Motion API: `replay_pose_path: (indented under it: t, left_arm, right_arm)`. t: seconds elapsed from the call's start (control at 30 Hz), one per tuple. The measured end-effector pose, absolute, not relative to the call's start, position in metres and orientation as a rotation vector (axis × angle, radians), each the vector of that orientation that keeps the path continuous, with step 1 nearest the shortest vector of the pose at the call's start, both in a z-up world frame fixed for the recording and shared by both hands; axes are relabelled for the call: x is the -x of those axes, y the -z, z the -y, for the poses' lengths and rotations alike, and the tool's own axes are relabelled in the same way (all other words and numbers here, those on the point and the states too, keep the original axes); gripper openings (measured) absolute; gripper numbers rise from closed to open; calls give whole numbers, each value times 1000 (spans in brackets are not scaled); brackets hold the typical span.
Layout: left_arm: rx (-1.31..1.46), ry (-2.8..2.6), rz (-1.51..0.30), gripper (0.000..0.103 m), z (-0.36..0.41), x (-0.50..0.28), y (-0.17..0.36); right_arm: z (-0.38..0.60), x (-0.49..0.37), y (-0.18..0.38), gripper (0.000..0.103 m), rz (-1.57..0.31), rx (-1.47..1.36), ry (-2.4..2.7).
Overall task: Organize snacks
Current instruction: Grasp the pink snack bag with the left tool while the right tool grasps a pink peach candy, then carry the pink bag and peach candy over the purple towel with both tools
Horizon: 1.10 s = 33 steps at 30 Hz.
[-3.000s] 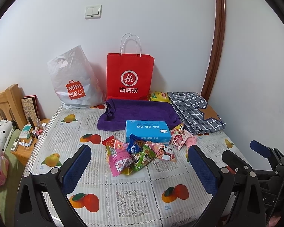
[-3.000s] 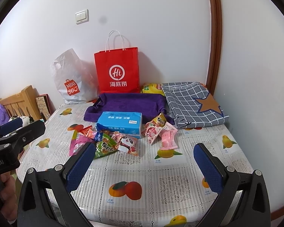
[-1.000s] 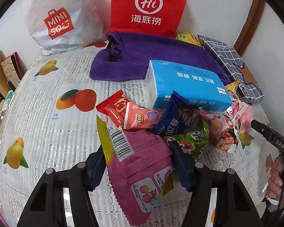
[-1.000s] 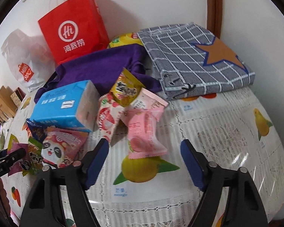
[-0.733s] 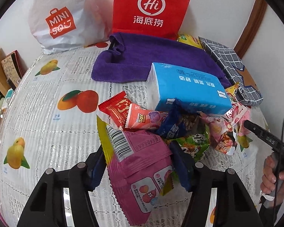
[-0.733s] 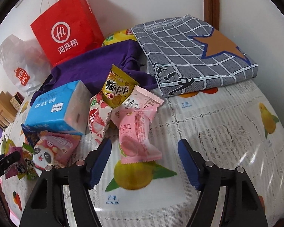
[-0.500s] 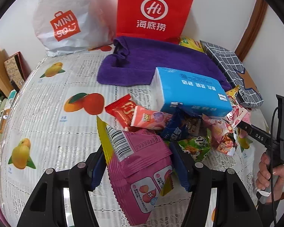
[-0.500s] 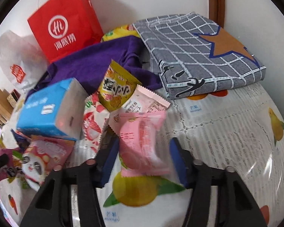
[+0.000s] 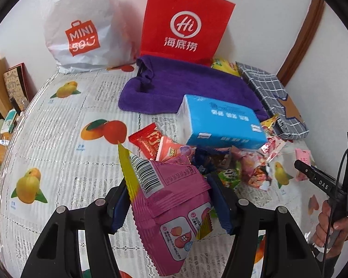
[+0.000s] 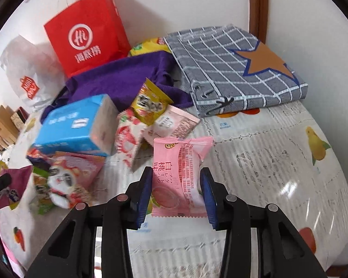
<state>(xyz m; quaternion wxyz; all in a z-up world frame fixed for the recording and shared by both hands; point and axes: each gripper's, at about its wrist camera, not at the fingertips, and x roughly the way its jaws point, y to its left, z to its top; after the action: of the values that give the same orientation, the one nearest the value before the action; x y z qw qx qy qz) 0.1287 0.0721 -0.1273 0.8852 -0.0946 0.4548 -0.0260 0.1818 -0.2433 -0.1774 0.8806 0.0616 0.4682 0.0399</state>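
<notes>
My left gripper is shut on a magenta snack bag with a yellow edge and barcode, held a little above the table. Behind it lie a red packet, a dark blue packet and other snacks beside a blue tissue pack. My right gripper is shut on a pale pink snack packet, lifted off the cloth. Near it lie a yellow packet, another pink packet and a panda packet. The right gripper also shows in the left wrist view.
A red paper bag and a white Miniso bag stand against the back wall. A purple towel and a grey checked cloth lie behind the snacks. The fruit-print tablecloth ends near the right wall.
The right gripper closed on the pale pink packet and raised it. The left gripper, holding the magenta bag, lifted and drew back slightly from the pile.
</notes>
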Motion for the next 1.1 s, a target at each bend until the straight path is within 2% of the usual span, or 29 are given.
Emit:
replay_pose_path:
  t: [0.23, 0.53, 0.8, 1.1]
  left_arm:
    - [169, 98, -901, 61, -61, -131, 99]
    - [137, 147, -829, 61, -53, -159, 55]
    - [111, 140, -781, 61, -54, -217, 24]
    - [99, 144, -789, 61, -48, -289, 25]
  right_arm:
    - [218, -174, 142, 41, -916, -105, -140]
    - [178, -205, 102, 41, -869, -88, -195]
    - [157, -258, 72, 41, -818, -53, -227]
    - [143, -333, 59, 41, -789, -67, -255]
